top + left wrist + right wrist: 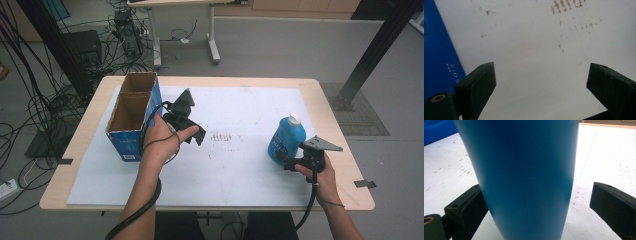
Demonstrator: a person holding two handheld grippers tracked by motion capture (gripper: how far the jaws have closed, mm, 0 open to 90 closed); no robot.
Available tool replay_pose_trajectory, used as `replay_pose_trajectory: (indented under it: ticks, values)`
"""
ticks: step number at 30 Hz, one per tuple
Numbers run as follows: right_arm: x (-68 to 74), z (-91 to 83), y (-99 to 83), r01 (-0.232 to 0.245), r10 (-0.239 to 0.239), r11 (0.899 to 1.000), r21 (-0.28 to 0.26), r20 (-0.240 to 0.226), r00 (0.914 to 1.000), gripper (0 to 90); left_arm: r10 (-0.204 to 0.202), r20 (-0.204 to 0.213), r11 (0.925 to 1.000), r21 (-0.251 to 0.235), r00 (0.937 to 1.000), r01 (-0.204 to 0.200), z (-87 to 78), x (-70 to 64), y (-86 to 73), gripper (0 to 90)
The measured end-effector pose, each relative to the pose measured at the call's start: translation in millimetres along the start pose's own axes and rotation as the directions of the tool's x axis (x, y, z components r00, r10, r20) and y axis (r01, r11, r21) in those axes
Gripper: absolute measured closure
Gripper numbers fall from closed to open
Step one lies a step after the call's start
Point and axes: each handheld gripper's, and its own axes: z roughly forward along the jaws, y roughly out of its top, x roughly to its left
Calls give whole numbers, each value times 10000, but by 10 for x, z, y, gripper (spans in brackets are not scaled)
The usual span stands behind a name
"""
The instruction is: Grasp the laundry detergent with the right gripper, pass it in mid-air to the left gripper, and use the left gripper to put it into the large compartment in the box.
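Note:
A blue bottle [288,135] with a white cap stands upright on the right of the white sheet [235,170]. My right gripper [283,161] is low at the bottle's base, its jaws open on either side. In the right gripper view the bottle [524,170] sits between the jaws of the right gripper [536,202]; the left jaw is at its wall, the right jaw stands apart. My left gripper [192,125] hovers right of an open-topped blue cardboard box [127,145]. In its own view the left gripper [541,80] is open over bare sheet.
The blue box [436,57] has two compartments and stands at the table's left. Brown smudges [222,136] mark the middle of the sheet. Beyond the table are cables [45,95] on the floor, desk legs [214,47] and a black frame post [372,52].

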Motion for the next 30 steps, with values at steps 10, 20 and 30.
replay_pose_trajectory:
  ticks: [10, 20, 30]
  values:
    - [-9, -12, 9, 37, -37, 10000, -24, 62, 10000, 29, -77, 58, 10000, -2, 10000, 77, 12, 0, -5, 91]
    - [-1, -18, 8, 12, -11, 10000, -47, 117, 9999, 30, -38, 34, 10000, -18, 10000, 38, -10, 4, 0, 91]
    - [-4, -34, 4, -5, 6, 9999, -115, 90, 10000, 28, -73, 62, 10000, -14, 10000, 73, -21, 9, -10, 92]
